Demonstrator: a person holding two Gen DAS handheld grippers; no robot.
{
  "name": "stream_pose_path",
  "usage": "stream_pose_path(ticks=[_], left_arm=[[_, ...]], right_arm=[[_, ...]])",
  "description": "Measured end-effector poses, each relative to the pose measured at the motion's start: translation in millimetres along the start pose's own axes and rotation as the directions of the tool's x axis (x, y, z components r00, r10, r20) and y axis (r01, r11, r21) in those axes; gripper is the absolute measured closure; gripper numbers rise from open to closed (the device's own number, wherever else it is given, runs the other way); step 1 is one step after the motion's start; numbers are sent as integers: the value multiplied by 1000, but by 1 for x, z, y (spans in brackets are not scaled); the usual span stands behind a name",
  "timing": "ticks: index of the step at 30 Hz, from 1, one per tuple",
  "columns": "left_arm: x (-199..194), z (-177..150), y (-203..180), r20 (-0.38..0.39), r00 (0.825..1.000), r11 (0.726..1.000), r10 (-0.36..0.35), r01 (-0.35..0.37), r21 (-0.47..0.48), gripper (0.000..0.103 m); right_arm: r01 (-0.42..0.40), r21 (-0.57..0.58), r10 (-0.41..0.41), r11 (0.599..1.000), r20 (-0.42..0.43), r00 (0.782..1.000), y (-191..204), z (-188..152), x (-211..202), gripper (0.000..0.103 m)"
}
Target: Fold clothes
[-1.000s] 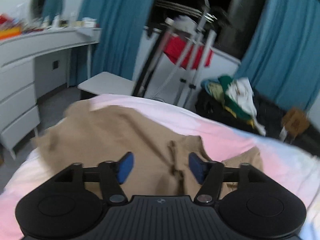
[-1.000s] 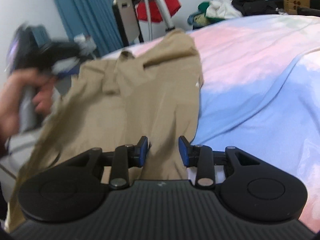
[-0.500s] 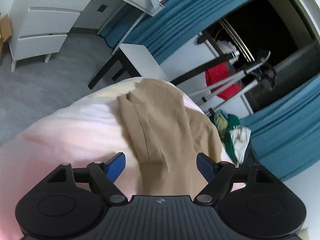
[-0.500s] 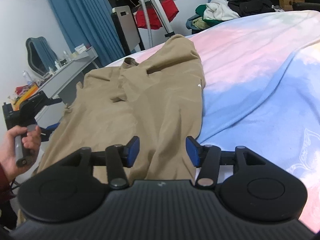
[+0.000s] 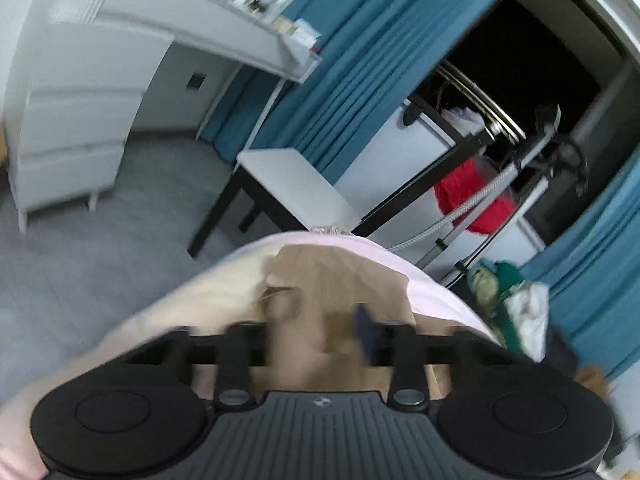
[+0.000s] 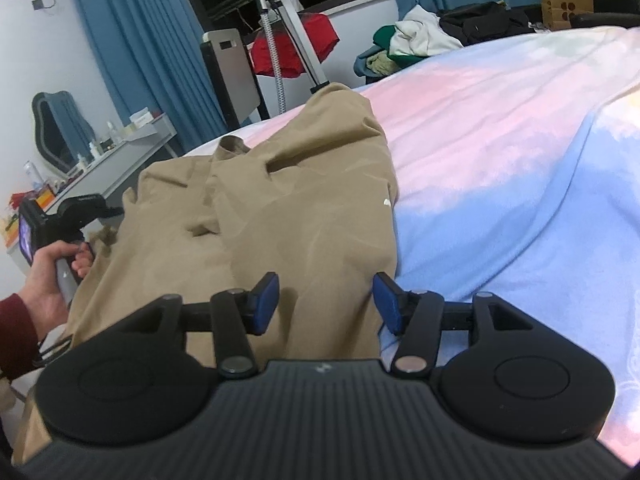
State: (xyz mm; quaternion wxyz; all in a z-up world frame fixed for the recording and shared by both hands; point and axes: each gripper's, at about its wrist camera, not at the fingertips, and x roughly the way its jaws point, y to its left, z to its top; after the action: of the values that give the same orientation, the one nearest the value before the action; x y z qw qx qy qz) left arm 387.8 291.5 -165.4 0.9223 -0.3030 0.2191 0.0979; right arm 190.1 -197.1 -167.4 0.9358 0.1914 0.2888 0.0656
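Tan trousers (image 6: pixel 280 216) lie spread on the bed's pink and blue sheet (image 6: pixel 500 152), waistband toward the far edge. My right gripper (image 6: pixel 326 302) is open, low over the near trouser leg, with cloth between its blue pads. In the left wrist view, which is blurred, my left gripper (image 5: pixel 320 328) sits over the tan cloth (image 5: pixel 340 276) at the bed's edge; cloth fills the gap between its fingers, and the jaw state is unclear. The left gripper also shows in the right wrist view (image 6: pixel 68 220), held in a hand at the trousers' left side.
A white dresser (image 5: pixel 72 112) and a small white table (image 5: pixel 288 188) stand beyond the bed on grey floor. A garment steamer stand (image 6: pixel 280 20) with a red cloth (image 6: pixel 296 44) and a pile of clothes (image 6: pixel 420 40) are behind. Blue curtains hang at the back.
The right gripper's jaws have opened wider over the trouser leg. The left gripper has dropped closer to the tan cloth at the bed's edge, and its view has blurred.
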Motion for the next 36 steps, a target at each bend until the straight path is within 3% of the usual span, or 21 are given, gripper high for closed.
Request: stream_pose_path(ticks=[5,10,15,20,23,28,31,33,36], left_arm=[[-34,1,-45,110,994,975,25,-49,218,98],[-76,3,-116,180,983,919,-39,-36,393,99],[-110,-28,-210,184,973,801,-139,1,598,99],[-117,-95,-294,88,971,671,-221,86,736,99],[-107,-144,-331,2,973,600,-231,141,788,99],[-79,-221,-353,-124,975,516,-184,203,832,97],[-67,-245,-350,-172,972,512,-160,231,827,81],[-65,-251,-346,-194,970,522,-144,241,818,57],[-82,-244,-329,-213,970,541,-118,243,805,49]], right_arm=[[35,26,-34,999,-12,999,-2,1,1,49],[40,47,-40,998,-3,999,-4,4,-11,48],[34,70,-36,997,24,999,-9,10,-29,48],[37,117,-41,992,32,999,-21,15,-35,48],[41,144,-46,989,29,999,-29,15,-34,47],[31,184,-33,982,12,999,-41,15,-29,47],[24,196,-27,980,11,1000,-45,15,-26,47],[25,200,-27,979,6,1000,-47,14,-23,47],[19,209,-21,978,7,1000,-49,14,-20,47]])
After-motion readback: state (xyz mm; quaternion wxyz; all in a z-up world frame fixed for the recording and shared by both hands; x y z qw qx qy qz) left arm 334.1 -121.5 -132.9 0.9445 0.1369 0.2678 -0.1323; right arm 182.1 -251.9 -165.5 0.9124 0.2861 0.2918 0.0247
